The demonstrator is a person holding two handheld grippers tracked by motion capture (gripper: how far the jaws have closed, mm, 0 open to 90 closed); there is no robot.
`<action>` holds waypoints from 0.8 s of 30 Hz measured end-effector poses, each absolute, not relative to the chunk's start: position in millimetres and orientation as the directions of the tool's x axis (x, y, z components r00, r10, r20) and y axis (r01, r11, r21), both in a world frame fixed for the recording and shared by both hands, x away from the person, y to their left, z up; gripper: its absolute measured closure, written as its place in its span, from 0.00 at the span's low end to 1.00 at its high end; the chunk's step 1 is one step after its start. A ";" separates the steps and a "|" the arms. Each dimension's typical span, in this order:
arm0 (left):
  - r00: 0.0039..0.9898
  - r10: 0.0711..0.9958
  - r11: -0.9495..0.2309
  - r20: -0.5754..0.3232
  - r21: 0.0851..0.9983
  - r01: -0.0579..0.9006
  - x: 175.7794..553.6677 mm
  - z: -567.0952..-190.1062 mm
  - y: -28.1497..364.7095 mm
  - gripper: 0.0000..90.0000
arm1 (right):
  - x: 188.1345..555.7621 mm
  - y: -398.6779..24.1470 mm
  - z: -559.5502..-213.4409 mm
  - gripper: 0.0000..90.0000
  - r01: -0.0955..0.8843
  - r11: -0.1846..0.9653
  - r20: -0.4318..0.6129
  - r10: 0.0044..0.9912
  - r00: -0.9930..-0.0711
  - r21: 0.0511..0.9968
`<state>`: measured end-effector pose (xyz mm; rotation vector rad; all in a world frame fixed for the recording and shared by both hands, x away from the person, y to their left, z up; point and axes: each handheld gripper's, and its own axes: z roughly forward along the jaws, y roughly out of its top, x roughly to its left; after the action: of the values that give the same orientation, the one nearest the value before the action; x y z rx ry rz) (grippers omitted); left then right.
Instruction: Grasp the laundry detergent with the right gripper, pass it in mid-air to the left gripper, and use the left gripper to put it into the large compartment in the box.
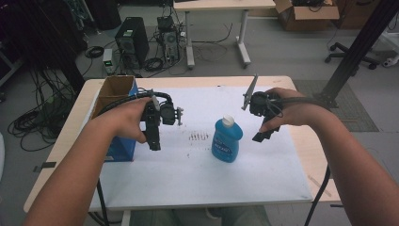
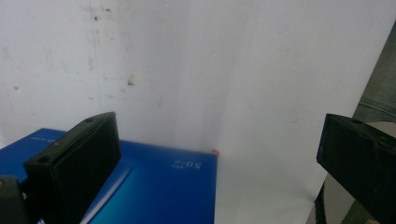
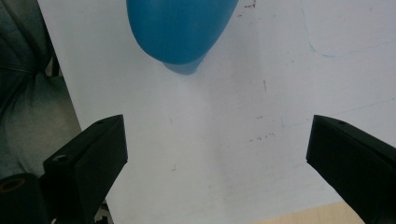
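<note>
Between both hand-held grippers (jaws apart) stands the blue bottle (image 1: 227, 140).

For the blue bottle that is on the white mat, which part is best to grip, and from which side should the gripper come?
Probably the body of the blue bottle, from the right, with the right gripper, which is open and nearest. The bottle seems to stand upright on the white mat; its body narrows toward the white cap, so a grip at mid-height, below the cap, looks safest. Both flanks are free, and the blue box stands apart.
</note>
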<state>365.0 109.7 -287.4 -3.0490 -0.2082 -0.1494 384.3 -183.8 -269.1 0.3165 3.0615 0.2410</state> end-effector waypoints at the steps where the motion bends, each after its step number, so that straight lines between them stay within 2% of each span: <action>1: 0.986 0.128 -0.988 0.106 -0.076 0.136 364.1 -286.6 108.9 0.00 | 383.1 -182.7 -268.0 0.06 0.192 0.967 -0.038 0.201 -0.979 0.165; 24: 0.987 0.121 -0.988 0.102 -0.086 0.130 364.5 -287.3 107.8 0.00 | 380.7 -187.2 -282.3 0.06 0.213 0.959 -0.019 0.220 -0.975 0.184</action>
<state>364.5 107.8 -287.3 -3.0390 -0.1924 -0.1473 380.7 -187.2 -282.3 0.3395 3.0705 0.2823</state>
